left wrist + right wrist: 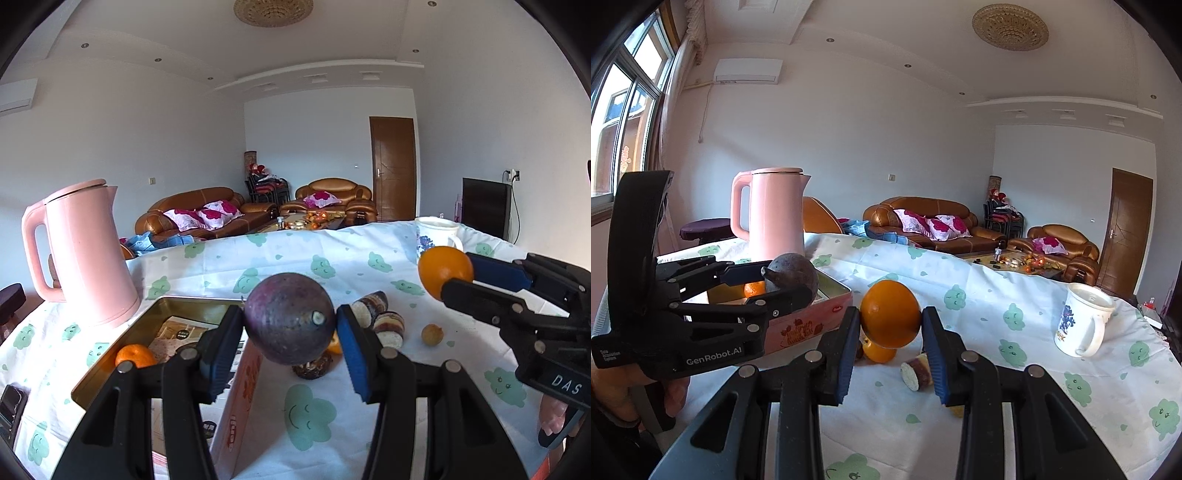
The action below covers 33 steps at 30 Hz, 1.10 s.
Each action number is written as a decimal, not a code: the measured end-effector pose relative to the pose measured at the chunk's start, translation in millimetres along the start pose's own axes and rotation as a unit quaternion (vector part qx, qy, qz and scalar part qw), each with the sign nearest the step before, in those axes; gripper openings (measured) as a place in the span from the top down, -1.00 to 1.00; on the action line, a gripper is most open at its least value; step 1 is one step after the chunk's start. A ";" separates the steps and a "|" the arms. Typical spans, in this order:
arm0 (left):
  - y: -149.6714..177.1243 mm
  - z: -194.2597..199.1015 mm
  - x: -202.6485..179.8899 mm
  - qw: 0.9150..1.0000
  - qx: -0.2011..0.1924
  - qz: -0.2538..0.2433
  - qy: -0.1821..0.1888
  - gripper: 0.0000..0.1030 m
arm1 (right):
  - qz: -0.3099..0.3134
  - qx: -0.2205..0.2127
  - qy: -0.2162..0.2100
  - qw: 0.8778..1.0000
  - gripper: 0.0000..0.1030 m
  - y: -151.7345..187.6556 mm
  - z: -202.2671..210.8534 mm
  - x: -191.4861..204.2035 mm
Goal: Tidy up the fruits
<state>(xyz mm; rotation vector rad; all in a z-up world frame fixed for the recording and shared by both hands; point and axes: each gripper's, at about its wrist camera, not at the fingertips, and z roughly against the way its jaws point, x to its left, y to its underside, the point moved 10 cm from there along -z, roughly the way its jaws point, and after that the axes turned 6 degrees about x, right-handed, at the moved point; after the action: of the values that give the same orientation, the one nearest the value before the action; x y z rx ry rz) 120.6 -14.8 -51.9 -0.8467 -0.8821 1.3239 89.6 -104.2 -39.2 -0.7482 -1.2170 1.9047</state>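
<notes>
My left gripper (290,322) is shut on a dark purple round fruit (284,314), held in the air over the right edge of a gold-lined pink tin (173,308). A small orange (135,356) lies inside the tin. My right gripper (891,317) is shut on a large orange (890,312), lifted above the tablecloth to the right of the tin (831,306). On the cloth below lie another orange (879,352), a cut sugar-cane piece (916,371) and a small yellow fruit (432,334). Each wrist view shows the other gripper: the right gripper (458,273), the left gripper (783,282).
A pink kettle (85,251) stands behind the tin at the left. A white mug (1082,325) stands at the right near the table's far edge. Two more cane pieces (386,325) and a dark lump (312,367) lie beside the tin. A hand (674,397) grips the left tool.
</notes>
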 end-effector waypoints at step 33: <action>15.1 -3.0 111.4 0.994 0.045 0.071 -0.073 -0.04 | 0.054 0.032 -0.071 0.996 0.29 -35.2 -62.8 82.7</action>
<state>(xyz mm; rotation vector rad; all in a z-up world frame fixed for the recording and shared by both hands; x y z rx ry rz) 121.4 97.3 -60.9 -0.7600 -0.8809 1.5537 102.8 4.6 -37.3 -0.6662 -1.2159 2.1055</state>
